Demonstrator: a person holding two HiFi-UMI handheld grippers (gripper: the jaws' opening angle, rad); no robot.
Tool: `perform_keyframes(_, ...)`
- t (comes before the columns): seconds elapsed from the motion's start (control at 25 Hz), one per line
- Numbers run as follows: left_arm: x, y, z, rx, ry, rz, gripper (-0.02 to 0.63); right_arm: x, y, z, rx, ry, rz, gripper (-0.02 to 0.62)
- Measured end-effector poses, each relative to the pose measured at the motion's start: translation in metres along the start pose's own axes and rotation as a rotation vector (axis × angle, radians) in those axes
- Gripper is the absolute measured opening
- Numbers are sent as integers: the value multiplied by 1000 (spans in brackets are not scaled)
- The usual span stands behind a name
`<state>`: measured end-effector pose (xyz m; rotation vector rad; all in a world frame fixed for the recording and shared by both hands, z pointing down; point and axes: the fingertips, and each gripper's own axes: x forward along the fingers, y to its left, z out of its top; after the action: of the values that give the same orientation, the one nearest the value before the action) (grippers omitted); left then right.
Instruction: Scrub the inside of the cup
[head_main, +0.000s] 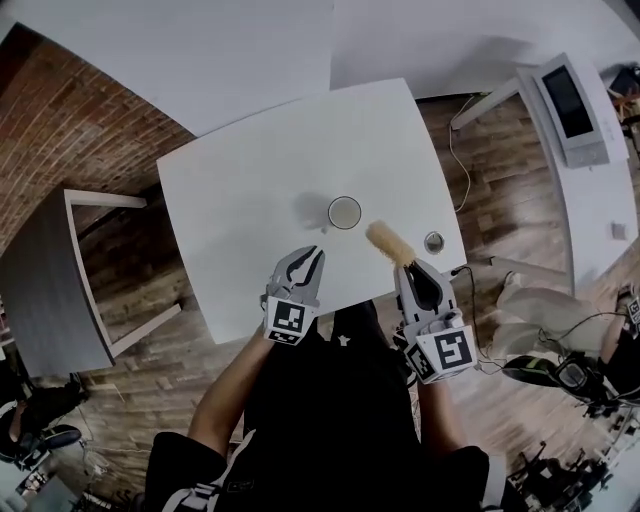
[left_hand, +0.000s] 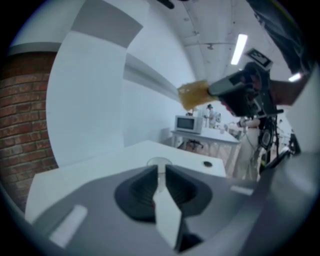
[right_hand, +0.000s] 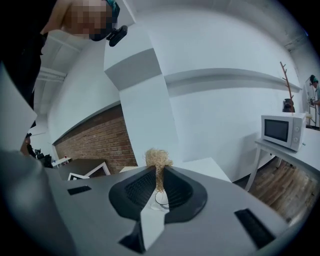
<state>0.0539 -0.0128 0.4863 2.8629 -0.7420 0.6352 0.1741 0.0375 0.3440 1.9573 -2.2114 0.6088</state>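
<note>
Head view, cup: the cup (head_main: 344, 212) stands upright, mouth up, on the white bench (head_main: 230, 200). It is ahead of both my grippers and roughly between their lines.
Head view, left gripper: my left gripper (head_main: 312, 258) stops just short of the cup. Its tips aim forward and to the right at the cup, and its jaws are the nearer pair.
Head view, right gripper: my right gripper (head_main: 412, 268) carries the scrubber (head_main: 389, 241). The scrubber's long axis slants forward and left, and its free end is near the cup's right side, outside the rim.
Left gripper view, jaws: they are narrowly spread with nothing between them. The cup (left_hand: 159, 161) shows straight ahead through the gap, apart from the tips.
Left gripper view, scrubber: it hangs up and to the right (left_hand: 192, 95), above the level of the cup.
Right gripper view, jaws: they are pinching the scrubber (right_hand: 158, 158), whose tuft stands out past the tips.
Right gripper view, cup: it shows under the scrubber (right_hand: 161, 198), through the gap, so it lies forward and down from my tips.
Coming move, my judgement: the left jaws need to steady the cup's wall. The scrubber must then tip towards upright over the mouth before it goes in.
</note>
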Motion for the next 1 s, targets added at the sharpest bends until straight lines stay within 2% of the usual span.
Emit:
perform_keyframes(0.16, 44, 12, -25, -8, 73, 26, 100, 28, -28, -6, -74, 107, 48, 42)
perform_keyframes(0.24, 57, 16, -42, 7, 115, 35, 124, 39, -28, -10, -128, 166, 77, 41)
perform_keyframes(0.4, 75, 11, -67, 70, 190, -6, 147, 51, -22, -20, -252, 228, 160, 41)
perform_keyframes(0.6, 94, 10, -68, 102, 188, -37, 138, 72, -25, -30, -414, 356, 245, 41)
perform_keyframes(0.64, 95, 9, -68, 107, 187, -40, 93, 76, -26, -33, -442, 376, 255, 41)
perform_keyframes(0.68, 95, 9, -68, 106, 187, -45, 78, 80, -27, -36, -467, 399, 262, 41)
perform_keyframes(0.84, 91, 1, -69, 95, 193, -71, 75, 88, -23, -53, -572, 494, 298, 41)
perform_keyframes(1.0, 76, -11, -74, 91, 221, -85, 75, 91, -4, -81, -711, 613, 377, 41)
